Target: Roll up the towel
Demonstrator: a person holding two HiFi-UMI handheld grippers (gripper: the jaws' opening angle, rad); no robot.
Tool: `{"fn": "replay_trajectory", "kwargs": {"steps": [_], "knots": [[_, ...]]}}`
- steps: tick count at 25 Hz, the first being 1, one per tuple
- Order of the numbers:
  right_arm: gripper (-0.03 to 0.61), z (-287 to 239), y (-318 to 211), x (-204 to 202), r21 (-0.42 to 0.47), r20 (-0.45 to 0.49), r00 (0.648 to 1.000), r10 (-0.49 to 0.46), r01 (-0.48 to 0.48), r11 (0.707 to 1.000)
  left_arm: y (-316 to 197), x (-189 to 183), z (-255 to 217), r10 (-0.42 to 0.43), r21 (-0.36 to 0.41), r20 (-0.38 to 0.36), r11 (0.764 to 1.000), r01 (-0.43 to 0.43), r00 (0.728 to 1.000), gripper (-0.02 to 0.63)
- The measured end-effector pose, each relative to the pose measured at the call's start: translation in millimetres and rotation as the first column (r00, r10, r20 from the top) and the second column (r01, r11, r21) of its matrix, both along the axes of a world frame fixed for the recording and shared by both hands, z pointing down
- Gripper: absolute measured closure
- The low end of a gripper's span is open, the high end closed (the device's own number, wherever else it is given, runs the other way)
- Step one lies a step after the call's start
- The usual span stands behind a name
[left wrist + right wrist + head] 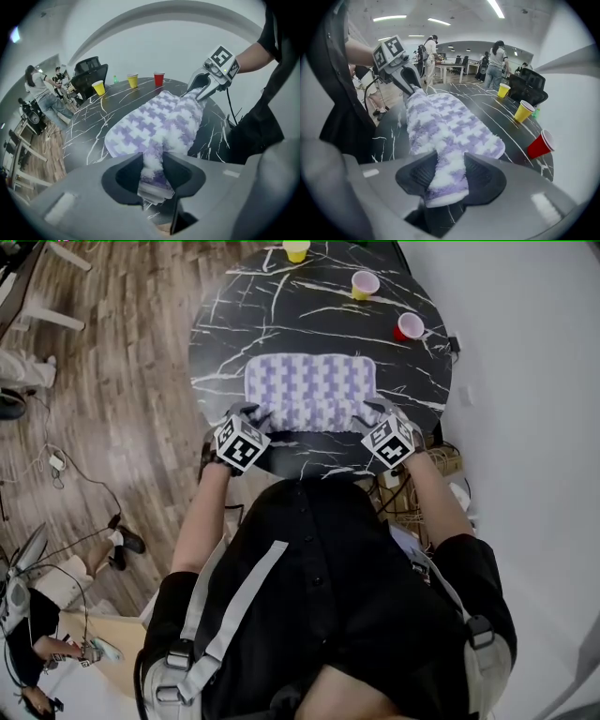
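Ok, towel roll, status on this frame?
Left gripper and right gripper each shut on a near corner of the towel. Mostly flat, not yet rolled, near edge lifted. Cups at far rim of the table, clear.

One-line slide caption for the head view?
The left gripper and right gripper hold the near corners of the towel on a round black table.

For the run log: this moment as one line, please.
left gripper: shut on towel, near-left corner | right gripper: shut on near-right corner | towel: spread on table, near edge raised | roll: none yet
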State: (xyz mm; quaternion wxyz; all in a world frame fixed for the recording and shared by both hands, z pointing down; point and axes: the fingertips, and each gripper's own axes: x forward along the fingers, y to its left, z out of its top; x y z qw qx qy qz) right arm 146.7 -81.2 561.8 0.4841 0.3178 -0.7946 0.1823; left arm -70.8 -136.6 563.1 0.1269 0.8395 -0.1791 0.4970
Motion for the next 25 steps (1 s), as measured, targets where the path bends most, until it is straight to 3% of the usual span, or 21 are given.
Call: {"fn": "replay_trajectory", "kwargs": {"steps": [5, 12, 19, 21, 25], "knots": [[0.386, 9, -24, 8, 0.044, -0.038, 0.999, 0.021, -0.019, 0.999, -24, -2, 5, -0.055, 0.012, 0.003, 0.998, 0.055, 0.998, 0.442], [0.387, 33, -39, 5, -0.026, -0.091, 0.995, 0.033, -0.035, 0.999, -41, 0, 33, -0.084, -0.003, 0.058, 0.996, 0.084, 0.995, 0.437], [0.391, 28, -39, 6, -0.012, -0.036, 0.995, 0.092, -0.092, 0.996, -46, 0, 30, -0.147, 0.023, 0.003, 0.989, 0.147, 0.989, 0.423], [0.374, 19, -42, 9, 0.022, -0.013, 0.993, 0.115, -0.115, 0.993, -47, -3, 20, -0.164, 0.055, -0.014, 0.985, 0.165, 0.986, 0.399], [0.362, -12, -50, 11, 0.171, 0.039, 0.989, 0.146, -0.15, 0.974, -44, -6, -1, -0.197, 0.12, -0.07, 0.972, 0.204, 0.978, 0.394]]}}
